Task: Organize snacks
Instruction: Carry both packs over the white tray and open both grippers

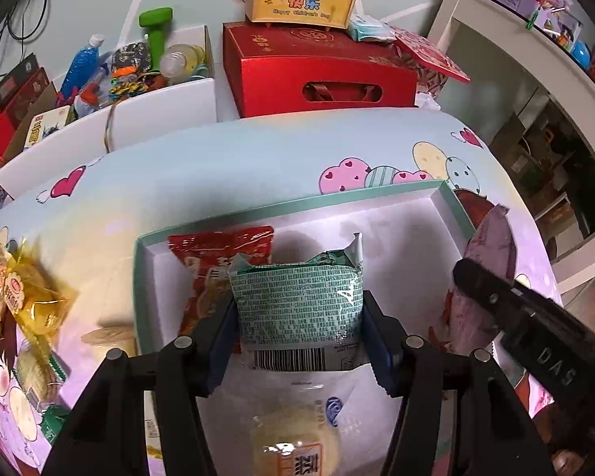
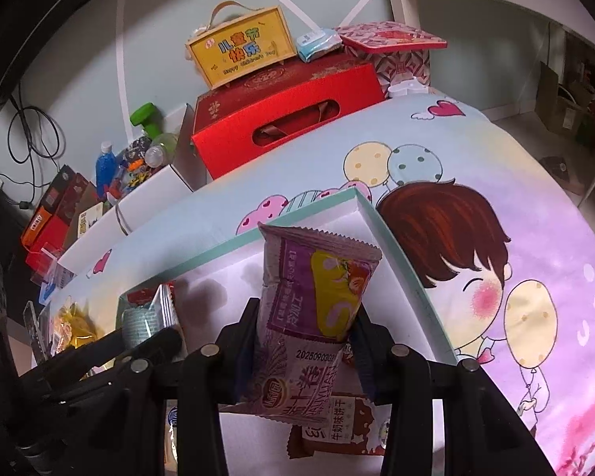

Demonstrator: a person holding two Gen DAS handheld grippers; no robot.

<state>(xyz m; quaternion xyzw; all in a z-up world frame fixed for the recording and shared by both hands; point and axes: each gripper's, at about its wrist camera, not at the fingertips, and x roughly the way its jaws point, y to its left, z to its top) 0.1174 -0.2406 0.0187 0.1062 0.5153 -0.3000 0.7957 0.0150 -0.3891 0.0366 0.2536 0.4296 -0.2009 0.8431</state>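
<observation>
Left wrist view: the left gripper (image 1: 299,331), pitched steeply down over the white teal-rimmed tray (image 1: 452,206), pinches a green foil packet (image 1: 297,301), while the right gripper (image 2: 303,351) pinches a purple packet (image 2: 313,301).

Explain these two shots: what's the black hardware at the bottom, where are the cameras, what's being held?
No robot arm here: a person carries a handheld two-finger gripper in each hand, with a fisheye camera on each looking along the fingers. The left wrist view shows the left gripper shut on a green snack packet. The right wrist view shows the right gripper shut on a purple snack packet. Both hover over a white tray with a teal rim, which already holds a red packet. The tray sits on a cartoon-print cloth; yellow snacks lie beside it.
</observation>
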